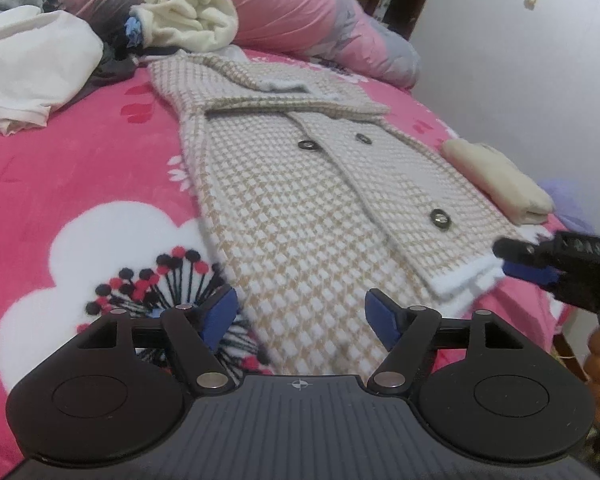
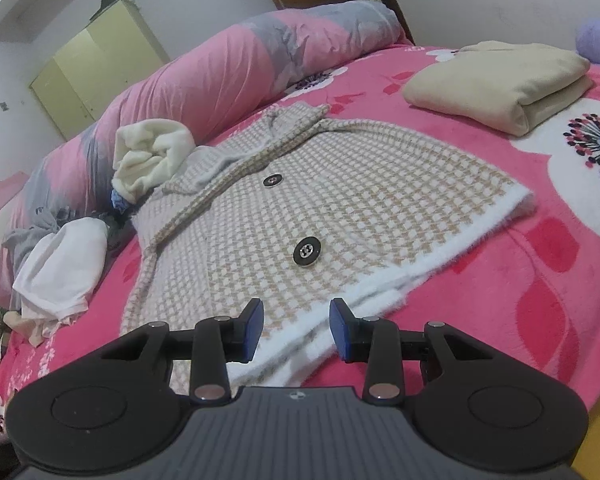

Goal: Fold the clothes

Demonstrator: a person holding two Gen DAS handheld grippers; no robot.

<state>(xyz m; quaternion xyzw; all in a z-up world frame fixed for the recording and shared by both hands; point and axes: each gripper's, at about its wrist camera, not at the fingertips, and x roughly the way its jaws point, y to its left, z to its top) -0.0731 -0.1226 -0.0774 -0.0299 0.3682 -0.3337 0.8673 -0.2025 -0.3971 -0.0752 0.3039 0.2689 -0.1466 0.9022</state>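
Checked knit cardigan (image 2: 332, 216) lies spread flat on the pink bed cover (image 1: 80, 168). It looks soft, limp and light; its white hem is where I would grip. My left gripper (image 1: 300, 316) and right gripper (image 2: 296, 330) are both released, jaws empty.

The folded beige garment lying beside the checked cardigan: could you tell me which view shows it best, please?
The right wrist view: the folded beige garment lies whole and unobstructed, its stacked layers clear. The left wrist view shows it small and distorted near the right edge, beside the checked cardigan.

Even indoor light, fisheye-bent edges
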